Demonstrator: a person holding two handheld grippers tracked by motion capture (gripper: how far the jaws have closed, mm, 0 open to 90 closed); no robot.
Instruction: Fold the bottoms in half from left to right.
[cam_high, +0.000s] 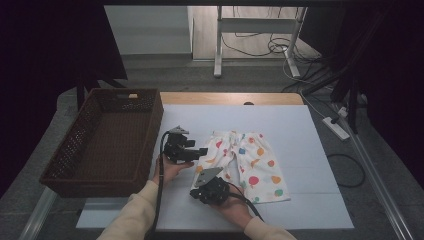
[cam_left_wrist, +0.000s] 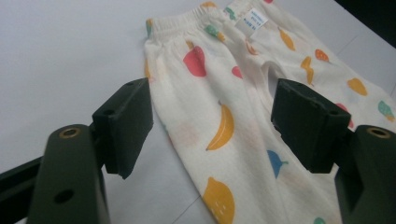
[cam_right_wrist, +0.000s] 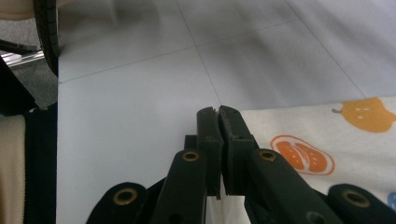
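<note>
One pair of small cotton trousers, cream with bright fruit prints, lies flat on the white tabletop, waistband toward twelve o'clock. The right gripper is clamped on the hem of one leg at six o'clock; its body hides that corner. The left gripper hangs with jaws apart over the other leg. One woven brown basket sits at nine o'clock.

Beyond the white-covered table, grey floor is seen, crossed by cables around a white desk frame.
</note>
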